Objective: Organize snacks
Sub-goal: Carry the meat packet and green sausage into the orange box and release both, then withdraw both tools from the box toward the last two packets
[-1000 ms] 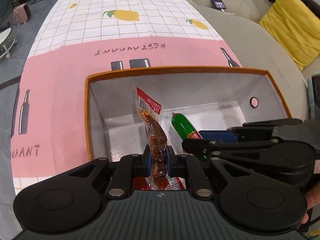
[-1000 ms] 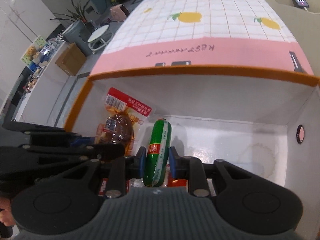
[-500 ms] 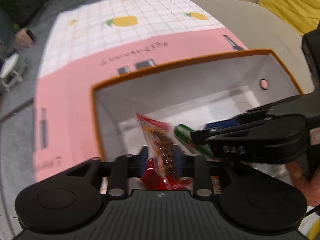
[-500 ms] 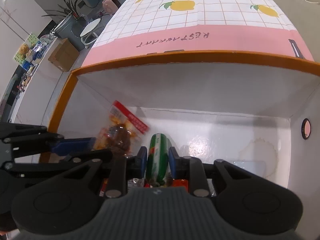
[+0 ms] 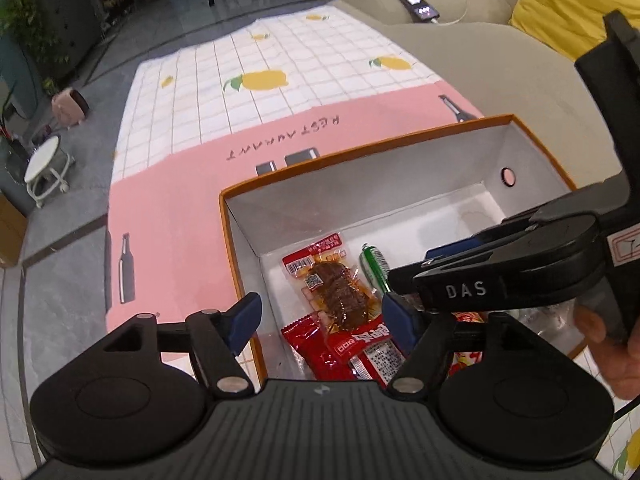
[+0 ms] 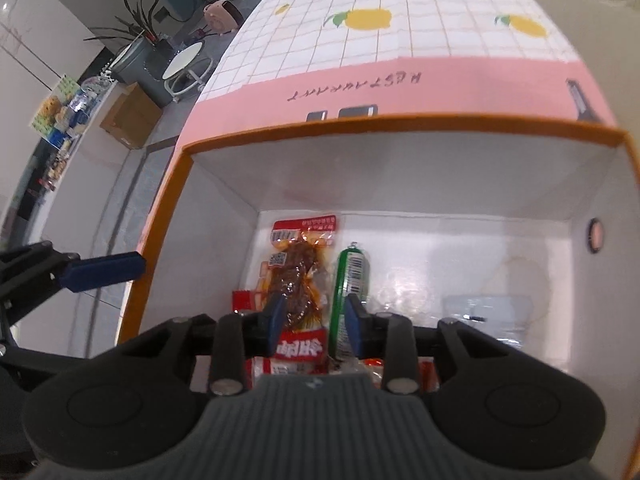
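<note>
An orange-rimmed box (image 5: pixel 360 148) with a white inside holds the snacks. A clear packet of brown dried meat (image 5: pixel 336 288) lies flat on its floor, a green sausage (image 5: pixel 374 266) beside it and red packets (image 5: pixel 348 348) nearer me. My left gripper (image 5: pixel 322 316) hangs above the meat packet, its jaws opening wide, pressing nothing. In the right wrist view the right gripper (image 6: pixel 315 316) is opening too. The green sausage (image 6: pixel 350 284) lies loose by its right pad, the meat packet (image 6: pixel 298 276) by its left. The left gripper's blue pad (image 6: pixel 104 270) shows outside the box wall.
The box stands on a pink and white lemon-print tablecloth (image 5: pixel 180 220). A clear plastic wrapper (image 6: pixel 484 312) lies in the box's right half. A person's hand (image 5: pixel 616 352) holds the right gripper. Beige sofa with a phone (image 5: pixel 416 2) and a yellow cushion (image 5: pixel 568 0) at the right.
The left gripper let go of the meat packet, which now lies flat in the box, and rose. The right gripper loosened from the green sausage, which rests on the box floor.
</note>
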Demonstrator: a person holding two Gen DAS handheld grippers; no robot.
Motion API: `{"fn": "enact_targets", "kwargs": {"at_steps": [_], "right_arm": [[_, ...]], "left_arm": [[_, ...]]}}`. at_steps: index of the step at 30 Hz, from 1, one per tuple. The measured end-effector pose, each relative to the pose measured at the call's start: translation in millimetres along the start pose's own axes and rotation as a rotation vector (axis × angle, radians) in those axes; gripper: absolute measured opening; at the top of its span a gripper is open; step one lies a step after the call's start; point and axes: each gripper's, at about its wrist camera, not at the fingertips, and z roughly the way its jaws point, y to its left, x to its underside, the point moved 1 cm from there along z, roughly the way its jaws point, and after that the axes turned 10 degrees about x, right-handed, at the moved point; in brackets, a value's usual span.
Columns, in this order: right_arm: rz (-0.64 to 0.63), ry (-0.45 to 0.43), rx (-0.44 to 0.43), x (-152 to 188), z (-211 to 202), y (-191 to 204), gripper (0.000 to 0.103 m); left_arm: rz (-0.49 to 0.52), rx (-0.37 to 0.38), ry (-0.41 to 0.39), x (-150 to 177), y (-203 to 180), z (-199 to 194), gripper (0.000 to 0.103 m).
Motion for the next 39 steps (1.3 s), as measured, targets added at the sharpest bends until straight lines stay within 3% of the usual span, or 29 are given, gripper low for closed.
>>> {"fn": "enact_targets", "kwargs": {"at_steps": [5, 9, 11, 13, 16, 19, 24, 27, 31, 39], "right_arm": [[-0.045, -0.087, 0.063, 10, -38, -3, 0.043], [-0.052, -0.168, 0.106, 27, -74, -10, 0.046], [-0.054, -0.208, 0.119, 38, -91, -13, 0.048], [-0.054, -0.254, 0.124, 52, -110, -16, 0.061], [-0.04, -0.307, 0.118, 76, -134, -24, 0.066], [-0.012, -0.35, 0.115, 106, -155, -34, 0.07], [0.034, -0.397, 0.109, 155, -177, -41, 0.077], [0.056, -0.437, 0.112, 185, -186, -42, 0.078], [0.065, -0.477, 0.139, 222, -189, -41, 0.077], [0.074, -0.442, 0.183, 264, -168, -39, 0.077]], "left_arm": [[0.067, 0.018, -0.096, 14, -15, -29, 0.084], [0.093, -0.024, -0.167, 27, -31, -51, 0.088], [0.068, -0.013, -0.215, 34, -37, -64, 0.088], [0.015, 0.018, -0.281, 43, -39, -81, 0.088], [-0.065, 0.064, -0.347, 58, -40, -102, 0.088], [-0.082, 0.03, -0.393, 72, -48, -120, 0.088], [-0.139, 0.009, -0.421, 98, -63, -139, 0.08], [-0.2, 0.03, -0.452, 117, -68, -146, 0.08], [-0.235, -0.016, -0.444, 138, -77, -143, 0.078], [-0.3, 0.005, -0.337, 176, -85, -107, 0.076]]}}
